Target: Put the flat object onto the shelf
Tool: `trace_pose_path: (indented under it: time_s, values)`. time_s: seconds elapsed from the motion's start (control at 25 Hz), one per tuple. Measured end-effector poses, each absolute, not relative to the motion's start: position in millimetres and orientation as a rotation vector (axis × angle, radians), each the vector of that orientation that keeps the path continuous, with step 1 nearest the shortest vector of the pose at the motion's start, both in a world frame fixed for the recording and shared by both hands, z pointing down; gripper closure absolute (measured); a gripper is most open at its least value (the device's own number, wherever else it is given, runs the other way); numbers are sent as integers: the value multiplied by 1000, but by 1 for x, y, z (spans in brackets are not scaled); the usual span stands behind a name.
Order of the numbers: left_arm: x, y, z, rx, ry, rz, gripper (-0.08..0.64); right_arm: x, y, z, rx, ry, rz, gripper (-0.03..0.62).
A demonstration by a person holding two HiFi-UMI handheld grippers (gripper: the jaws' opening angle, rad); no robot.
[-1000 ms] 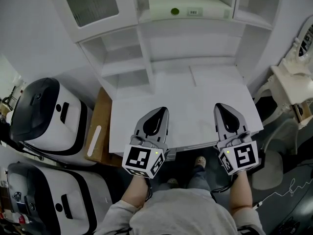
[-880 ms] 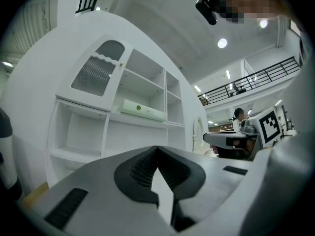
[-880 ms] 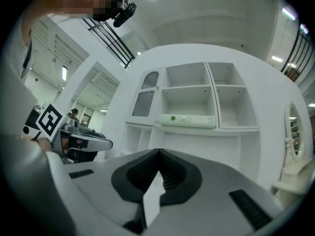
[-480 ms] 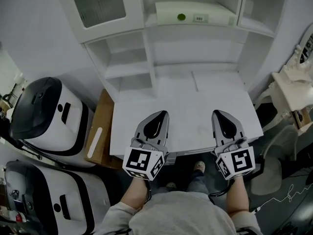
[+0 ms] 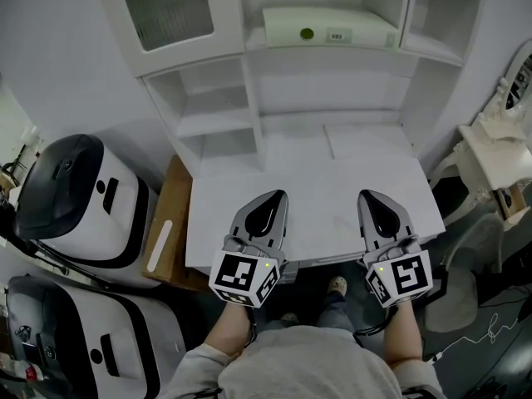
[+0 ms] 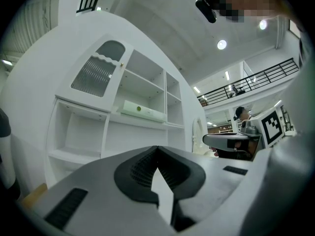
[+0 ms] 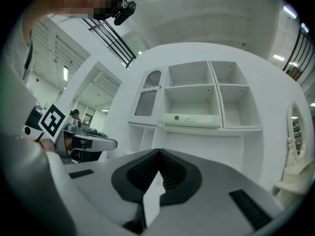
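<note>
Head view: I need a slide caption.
Flat box on the shelf; left gripper and right gripper hover shut over the desk.

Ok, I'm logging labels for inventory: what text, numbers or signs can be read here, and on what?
No words or numbers are readable.
Flat object on the shelf: barcode-like label and green dot, print too small to read.
Left gripper and right gripper: square markers on their cubes, no words.
</note>
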State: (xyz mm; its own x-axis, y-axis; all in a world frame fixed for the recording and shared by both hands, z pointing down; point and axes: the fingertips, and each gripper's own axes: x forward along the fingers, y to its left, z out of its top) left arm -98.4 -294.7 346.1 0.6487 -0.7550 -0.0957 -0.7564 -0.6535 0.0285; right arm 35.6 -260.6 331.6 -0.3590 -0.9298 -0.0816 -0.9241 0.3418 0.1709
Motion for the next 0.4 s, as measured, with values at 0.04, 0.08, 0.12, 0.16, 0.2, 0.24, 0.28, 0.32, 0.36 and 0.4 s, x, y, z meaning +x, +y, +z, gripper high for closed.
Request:
trace_pose_path:
  time_s: [0.04,0.08,0.12,0.16,0.2,0.24,0.28,0.32,0.36,0.4]
  values:
    - [-99,-294,346,-2840,1300,156,546,35,-260,331,1762,-2549,-292,584]
    - [-99,-294,345,-2840,1299,158,546,35,-260,331,1762,-2550,-293,583]
    - [-99,-294,345,-2840,1298,159,546,34,-259,331,1761,-2550,-293,583]
    - [-99,-293,345,-2840,1298,160,546,34,-259,331,1760,-2549,-293,584]
    - [-99,-293,345,-2840,1298,160,546,34,-259,331,1758,-2549,-293,583]
    - [-100,-293,345,-2840,1300,160,546,33,-259,332,1756,-2549,-293,583]
    - [-100,-292,346,-2841,1302,160,546,32,-258,332,1755,-2550,-293,583]
    - [-101,-292,346,-2841,1304,160,546,32,-258,332,1754,-2550,-294,584]
    - [-102,-292,347,-2842,1306,160,546,31,-257,332,1754,-2550,-295,583]
    - [-102,-292,348,-2843,1308,160,546,31,-257,332,1753,-2551,-296,583]
